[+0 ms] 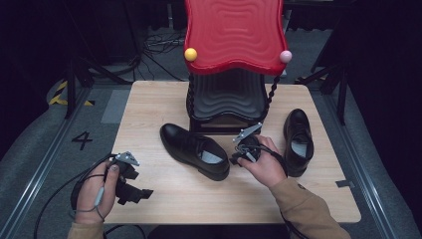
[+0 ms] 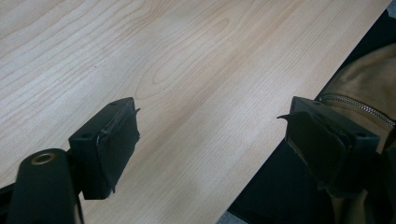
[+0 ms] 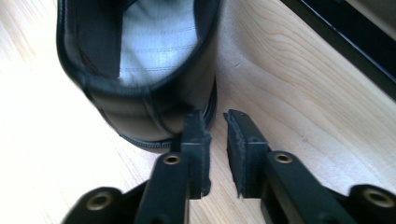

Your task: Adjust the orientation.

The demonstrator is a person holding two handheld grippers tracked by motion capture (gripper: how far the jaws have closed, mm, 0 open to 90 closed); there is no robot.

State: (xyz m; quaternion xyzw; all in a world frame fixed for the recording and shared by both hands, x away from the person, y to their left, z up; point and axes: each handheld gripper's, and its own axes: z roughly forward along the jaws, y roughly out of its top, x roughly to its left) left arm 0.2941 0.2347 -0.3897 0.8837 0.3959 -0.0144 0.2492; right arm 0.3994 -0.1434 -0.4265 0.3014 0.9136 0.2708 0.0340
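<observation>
On a wooden table (image 1: 164, 194), right gripper (image 3: 215, 140) sat at the heel of a black shoe (image 1: 195, 150), jaws slightly parted and empty, second shoe (image 1: 298, 140) lay well apart, left gripper (image 2: 212, 149) spread wide, empty.

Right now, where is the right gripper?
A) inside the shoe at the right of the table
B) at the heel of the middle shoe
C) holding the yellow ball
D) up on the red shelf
B: the right gripper sits beside the heel of the middle black shoe, its jaws slightly apart with nothing between them.
</observation>
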